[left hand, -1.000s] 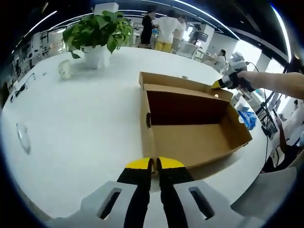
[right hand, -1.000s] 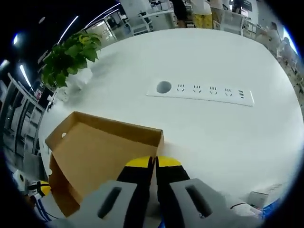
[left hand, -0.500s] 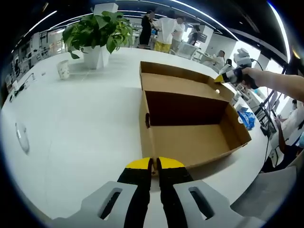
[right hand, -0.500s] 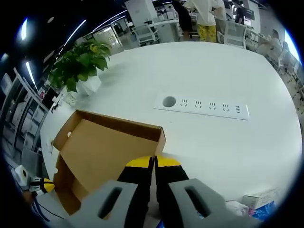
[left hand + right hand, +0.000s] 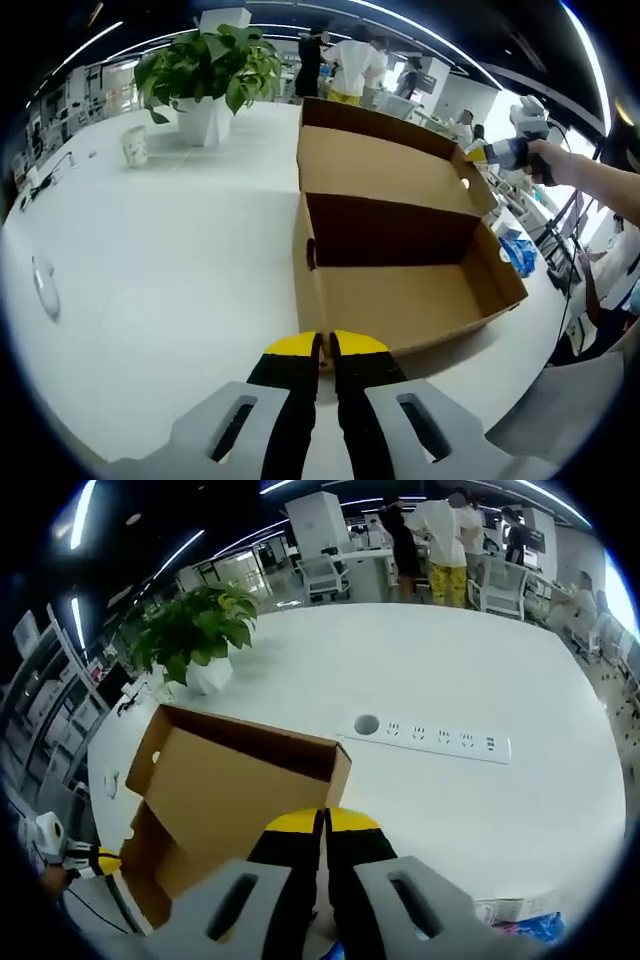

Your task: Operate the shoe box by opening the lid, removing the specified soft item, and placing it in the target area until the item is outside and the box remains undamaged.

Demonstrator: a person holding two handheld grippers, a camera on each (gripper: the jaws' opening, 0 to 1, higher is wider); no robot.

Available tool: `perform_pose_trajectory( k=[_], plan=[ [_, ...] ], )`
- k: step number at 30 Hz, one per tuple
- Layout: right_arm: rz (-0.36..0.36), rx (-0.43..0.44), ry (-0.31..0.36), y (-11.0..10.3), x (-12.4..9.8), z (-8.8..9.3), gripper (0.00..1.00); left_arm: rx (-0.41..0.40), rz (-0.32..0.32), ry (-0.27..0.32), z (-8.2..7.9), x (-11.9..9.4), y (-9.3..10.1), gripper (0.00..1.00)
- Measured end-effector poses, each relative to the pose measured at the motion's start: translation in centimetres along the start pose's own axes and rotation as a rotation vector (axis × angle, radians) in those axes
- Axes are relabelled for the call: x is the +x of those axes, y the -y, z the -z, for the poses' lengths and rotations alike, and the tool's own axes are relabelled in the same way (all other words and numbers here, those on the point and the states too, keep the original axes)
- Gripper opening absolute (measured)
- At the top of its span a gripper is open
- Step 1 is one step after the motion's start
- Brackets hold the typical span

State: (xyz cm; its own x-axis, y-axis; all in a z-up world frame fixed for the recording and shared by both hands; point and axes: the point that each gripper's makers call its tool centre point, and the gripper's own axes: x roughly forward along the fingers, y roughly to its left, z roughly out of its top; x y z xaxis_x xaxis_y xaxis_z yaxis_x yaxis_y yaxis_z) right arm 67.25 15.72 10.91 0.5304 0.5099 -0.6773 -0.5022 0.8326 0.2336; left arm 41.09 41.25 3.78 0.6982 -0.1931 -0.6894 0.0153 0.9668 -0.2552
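Note:
An open brown cardboard shoe box lies on the white table; what shows of its inside is bare cardboard. My left gripper is shut on the box's near wall by the left corner. The hinged lid stands raised behind the box. My right gripper, held by a hand at the upper right, is shut on the lid's far corner. In the right gripper view the lid slopes down to the left from the shut right gripper, and the left gripper shows at the lower left.
A potted plant and a small white cup stand at the table's far left. A power strip is set into the table beyond the lid. People stand at the back of the room. A blue object lies right of the box.
The lid has swung up from nearly flat to steeply raised, lifted by my right gripper. The left gripper stays on the box wall.

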Motion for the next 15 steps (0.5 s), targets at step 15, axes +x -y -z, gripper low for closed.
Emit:
perform_pose_trajectory(
  k=[15],
  plan=[
    [0.025, -0.101, 0.118, -1.7, -4.3, 0.5, 0.0, -0.005, 0.003, 0.005, -0.1, 0.0, -0.1, 0.02]
  ],
)
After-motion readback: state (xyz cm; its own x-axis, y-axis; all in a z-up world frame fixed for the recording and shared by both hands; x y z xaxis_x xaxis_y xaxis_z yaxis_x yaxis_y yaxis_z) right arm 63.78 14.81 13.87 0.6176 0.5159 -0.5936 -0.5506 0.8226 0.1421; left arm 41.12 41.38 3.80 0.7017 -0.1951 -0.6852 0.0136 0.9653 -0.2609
